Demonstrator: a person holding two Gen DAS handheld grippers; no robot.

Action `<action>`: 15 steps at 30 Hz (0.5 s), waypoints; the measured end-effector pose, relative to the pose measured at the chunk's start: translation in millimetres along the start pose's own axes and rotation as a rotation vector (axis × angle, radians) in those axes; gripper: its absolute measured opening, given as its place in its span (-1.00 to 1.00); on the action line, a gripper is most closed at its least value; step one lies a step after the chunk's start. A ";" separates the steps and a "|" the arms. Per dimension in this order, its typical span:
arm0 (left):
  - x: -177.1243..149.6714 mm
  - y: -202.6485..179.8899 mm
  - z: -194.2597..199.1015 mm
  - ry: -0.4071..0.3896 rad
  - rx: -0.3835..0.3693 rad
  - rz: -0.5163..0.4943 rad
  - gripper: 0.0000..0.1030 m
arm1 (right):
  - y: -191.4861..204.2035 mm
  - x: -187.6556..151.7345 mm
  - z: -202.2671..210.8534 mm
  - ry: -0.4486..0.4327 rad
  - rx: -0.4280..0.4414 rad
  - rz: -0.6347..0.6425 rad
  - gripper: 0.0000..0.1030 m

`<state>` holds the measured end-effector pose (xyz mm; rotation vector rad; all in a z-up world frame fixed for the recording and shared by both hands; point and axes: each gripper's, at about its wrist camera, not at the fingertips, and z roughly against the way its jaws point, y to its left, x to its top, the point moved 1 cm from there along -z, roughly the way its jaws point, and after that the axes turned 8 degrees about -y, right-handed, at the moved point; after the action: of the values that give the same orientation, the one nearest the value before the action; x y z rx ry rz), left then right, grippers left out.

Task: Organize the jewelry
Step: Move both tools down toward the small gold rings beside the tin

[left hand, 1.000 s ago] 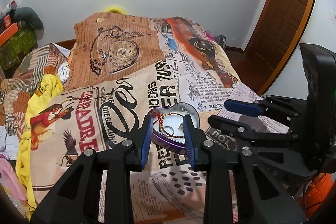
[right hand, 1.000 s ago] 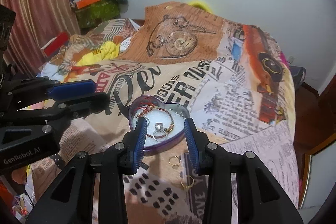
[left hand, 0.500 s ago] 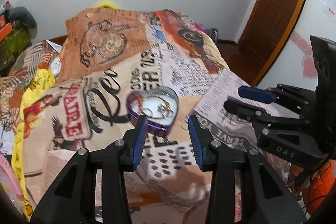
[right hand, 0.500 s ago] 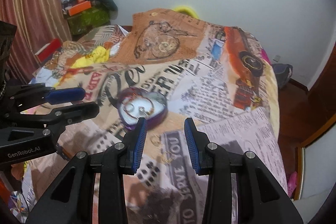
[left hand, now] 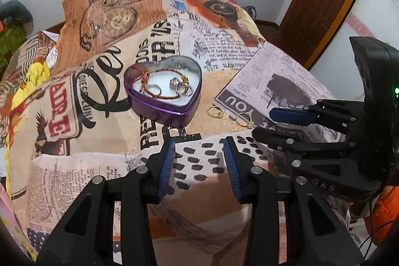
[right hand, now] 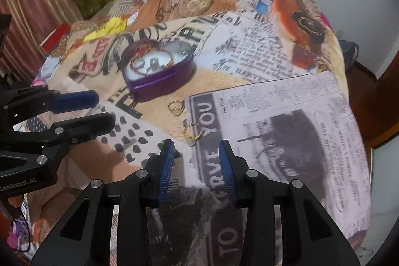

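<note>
Both grippers were wide open, empty. Right gripper (right hand: 195,150) hovered with a gold ring (right hand: 192,133) just ahead of its fingertips; second ring (right hand: 176,107) beyond, tin (right hand: 159,86) further ahead-left. Suggest: descend vertically, straddle band, close gently against soft blanket (right hand: 286,116). Left gripper (left hand: 198,147) idle.

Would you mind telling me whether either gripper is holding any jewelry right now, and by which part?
Nothing is held. The left gripper and right gripper are both open and empty; two gold rings lie on the blanket.

Two rings (left hand: 230,116) beside tin (left hand: 163,92) on bedspread (left hand: 74,116)
</note>
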<state>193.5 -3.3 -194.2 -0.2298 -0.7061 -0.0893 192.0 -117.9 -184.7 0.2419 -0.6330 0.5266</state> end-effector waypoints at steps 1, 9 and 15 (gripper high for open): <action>-0.9 0.8 -2.3 0.005 -0.003 0.003 -0.24 | 0.9 -0.7 -2.3 0.002 0.001 0.002 -0.35; -0.7 -1.7 -9.5 0.005 -0.010 -0.031 -0.24 | -1.7 -2.7 -16.4 -0.017 0.007 0.013 -0.43; 3.8 -9.1 -23.0 0.024 -0.037 -0.044 -0.33 | -2.1 -3.5 -16.0 -0.042 0.014 0.009 -0.73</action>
<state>209.5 -17.6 -207.0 -0.2486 -0.6857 -0.1469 198.8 -115.1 -199.5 0.2642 -0.6711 0.5363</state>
